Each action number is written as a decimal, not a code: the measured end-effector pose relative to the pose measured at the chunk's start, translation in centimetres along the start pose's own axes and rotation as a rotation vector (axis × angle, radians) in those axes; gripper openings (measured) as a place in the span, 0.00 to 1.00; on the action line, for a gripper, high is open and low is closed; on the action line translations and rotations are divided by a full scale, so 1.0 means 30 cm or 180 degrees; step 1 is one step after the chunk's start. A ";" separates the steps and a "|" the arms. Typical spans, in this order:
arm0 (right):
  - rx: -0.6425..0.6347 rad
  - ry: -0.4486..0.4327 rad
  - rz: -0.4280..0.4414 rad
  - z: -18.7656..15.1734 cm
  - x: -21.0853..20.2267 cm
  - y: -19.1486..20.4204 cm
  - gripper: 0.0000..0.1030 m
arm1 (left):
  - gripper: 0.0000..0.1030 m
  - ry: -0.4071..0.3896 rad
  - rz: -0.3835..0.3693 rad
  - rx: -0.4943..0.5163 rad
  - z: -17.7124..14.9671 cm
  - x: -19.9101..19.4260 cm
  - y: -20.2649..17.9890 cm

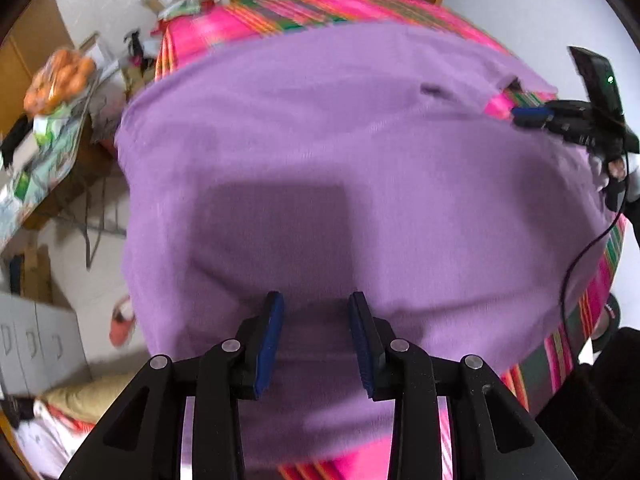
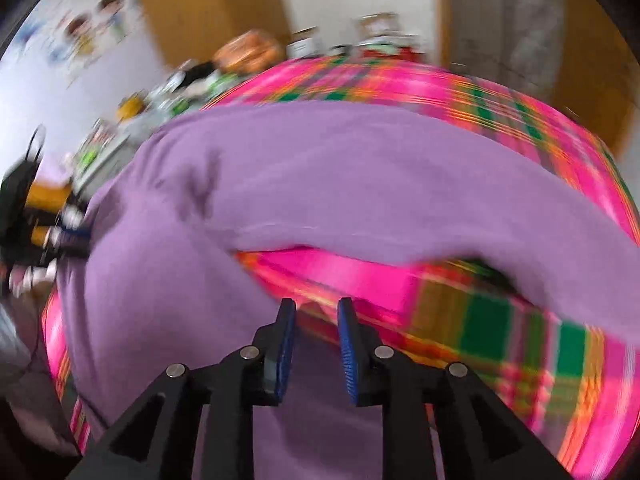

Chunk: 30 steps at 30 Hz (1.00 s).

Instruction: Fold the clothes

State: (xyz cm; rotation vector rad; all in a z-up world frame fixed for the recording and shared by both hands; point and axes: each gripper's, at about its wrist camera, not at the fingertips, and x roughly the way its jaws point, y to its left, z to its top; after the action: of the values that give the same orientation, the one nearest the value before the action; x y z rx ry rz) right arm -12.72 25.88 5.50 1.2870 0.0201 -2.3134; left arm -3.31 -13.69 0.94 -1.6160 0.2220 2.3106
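A purple garment (image 1: 340,152) lies spread over a pink striped table cloth (image 1: 304,8). My left gripper (image 1: 316,300) hovers open just above its near part, with nothing between the blue pads. My right gripper (image 1: 520,116) shows at the right edge of the garment in the left wrist view. In the right wrist view the garment (image 2: 360,184) has a long sleeve running to the right, and my right gripper (image 2: 316,308) is open at the garment's edge over the cloth (image 2: 500,328). My left gripper (image 2: 74,236) shows at the far left there. Both views are motion-blurred.
A bag of oranges (image 1: 60,80) and boxes sit on a side table (image 1: 40,168) at the left. A cardboard box (image 1: 40,344) and a pink slipper (image 1: 122,320) are on the floor. Jars (image 2: 380,36) stand beyond the table's far edge. A tape roll (image 1: 610,316) lies at the right.
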 end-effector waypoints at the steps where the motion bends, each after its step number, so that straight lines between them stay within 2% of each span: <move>1: 0.0217 -0.0063 -0.0021 -0.009 -0.022 -0.050 0.23 | 0.34 0.0011 0.0016 -0.0017 -0.006 -0.003 -0.001; 3: 0.0658 -0.0190 -0.0037 -0.021 -0.059 -0.148 0.26 | 0.34 0.0015 0.0046 -0.0051 -0.013 -0.011 -0.004; 6: 0.1372 -0.0407 -0.0008 -0.043 -0.107 -0.304 0.29 | 0.34 -0.0135 0.0061 -0.0091 0.022 -0.041 -0.024; 8: 0.1703 -0.0539 -0.0123 -0.057 -0.147 -0.392 0.32 | 0.34 -0.0239 0.0066 -0.0119 0.045 -0.060 -0.038; 10: 0.1824 -0.0690 -0.0311 -0.062 -0.195 -0.465 0.33 | 0.34 -0.0366 0.0023 -0.0148 0.074 -0.082 -0.056; 15: 0.2205 -0.0937 -0.0879 -0.098 -0.317 -0.695 0.38 | 0.34 -0.0719 -0.0288 -0.0287 0.147 -0.143 -0.090; 17: 0.2411 -0.1027 -0.1089 -0.124 -0.362 -0.790 0.39 | 0.34 -0.0777 -0.0363 -0.0338 0.177 -0.142 -0.106; 20: 0.2735 -0.1123 -0.1223 -0.170 -0.404 -0.920 0.42 | 0.34 -0.0863 -0.0476 -0.0415 0.223 -0.140 -0.132; 24: 0.3247 -0.1173 -0.1092 -0.231 -0.398 -1.057 0.43 | 0.34 -0.0914 -0.0594 -0.0457 0.279 -0.127 -0.173; 30: 0.3640 -0.1257 -0.0631 -0.275 -0.361 -1.178 0.48 | 0.34 -0.0787 -0.0611 -0.0409 0.301 -0.074 -0.215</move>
State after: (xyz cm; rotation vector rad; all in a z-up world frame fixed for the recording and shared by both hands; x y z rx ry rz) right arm -16.35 63.42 1.90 1.2325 -1.5450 -2.7701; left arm -8.44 -5.27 6.51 -1.3232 -0.1344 2.3842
